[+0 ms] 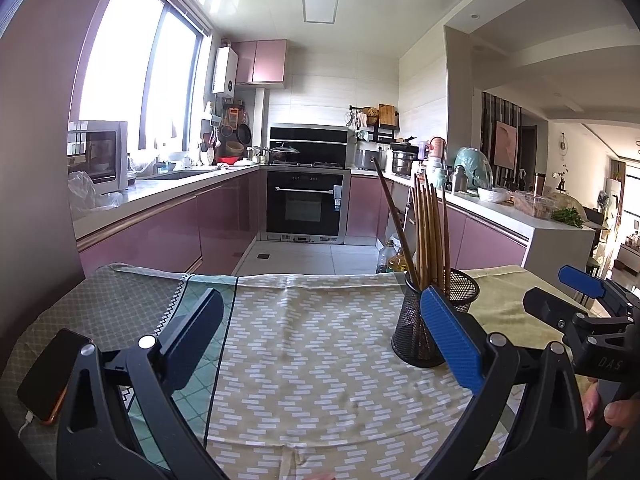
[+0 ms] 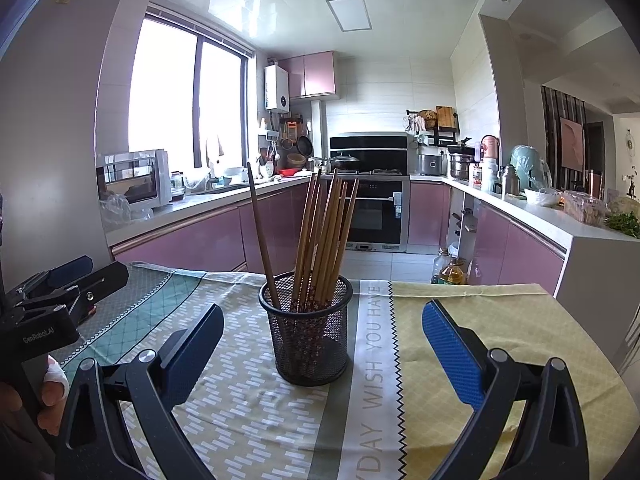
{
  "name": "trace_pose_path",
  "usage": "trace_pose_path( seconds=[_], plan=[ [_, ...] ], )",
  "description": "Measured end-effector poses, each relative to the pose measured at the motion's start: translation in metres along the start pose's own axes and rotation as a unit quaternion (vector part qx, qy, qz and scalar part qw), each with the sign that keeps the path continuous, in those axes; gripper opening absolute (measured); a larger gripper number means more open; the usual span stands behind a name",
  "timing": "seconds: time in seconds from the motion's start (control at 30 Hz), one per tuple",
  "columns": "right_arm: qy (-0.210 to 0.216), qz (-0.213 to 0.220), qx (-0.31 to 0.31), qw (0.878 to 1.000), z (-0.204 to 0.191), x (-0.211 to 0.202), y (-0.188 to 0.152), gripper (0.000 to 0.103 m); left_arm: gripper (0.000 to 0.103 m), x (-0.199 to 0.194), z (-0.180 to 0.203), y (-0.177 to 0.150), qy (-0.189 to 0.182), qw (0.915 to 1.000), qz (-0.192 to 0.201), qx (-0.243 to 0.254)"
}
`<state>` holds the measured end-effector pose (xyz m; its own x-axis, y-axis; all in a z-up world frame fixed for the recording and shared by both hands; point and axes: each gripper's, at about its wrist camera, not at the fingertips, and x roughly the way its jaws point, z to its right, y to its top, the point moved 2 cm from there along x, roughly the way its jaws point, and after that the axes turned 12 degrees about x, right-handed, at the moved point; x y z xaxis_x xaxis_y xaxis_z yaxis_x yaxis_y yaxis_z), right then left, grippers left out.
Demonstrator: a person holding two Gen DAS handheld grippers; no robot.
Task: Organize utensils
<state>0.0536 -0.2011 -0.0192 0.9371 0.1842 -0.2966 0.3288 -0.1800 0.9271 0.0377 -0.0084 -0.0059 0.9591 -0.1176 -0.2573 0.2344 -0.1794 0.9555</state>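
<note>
A black mesh holder (image 2: 310,332) stands upright on the cloth-covered table (image 2: 248,400), filled with several brown chopsticks (image 2: 324,236); one darker stick leans off to the left. My right gripper (image 2: 320,344) is open, its fingers on either side of the holder and a little short of it, nothing held. In the left wrist view the same mesh holder (image 1: 416,320) with its chopsticks (image 1: 430,232) sits just behind the blue right finger. My left gripper (image 1: 320,340) is open and empty over the patterned cloth (image 1: 312,352). The right gripper (image 1: 580,300) shows at the right edge.
A phone (image 1: 48,376) on a charging cable lies at the table's left edge. Beyond the table's far edge are the kitchen floor, pink cabinets, an oven (image 1: 306,204) and oil bottles (image 2: 450,270). A person's fingers (image 1: 612,412) hold the right gripper's handle.
</note>
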Motion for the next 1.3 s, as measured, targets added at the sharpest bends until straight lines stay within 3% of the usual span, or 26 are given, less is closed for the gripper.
trace_pose_path(
  seconds=[1.3],
  plan=[
    [-0.002,0.003,0.002,1.0,0.0022,0.0002,-0.0006,0.096,0.097,0.0012,0.0021,0.0027,0.008,0.9999,0.003,0.009]
  ],
)
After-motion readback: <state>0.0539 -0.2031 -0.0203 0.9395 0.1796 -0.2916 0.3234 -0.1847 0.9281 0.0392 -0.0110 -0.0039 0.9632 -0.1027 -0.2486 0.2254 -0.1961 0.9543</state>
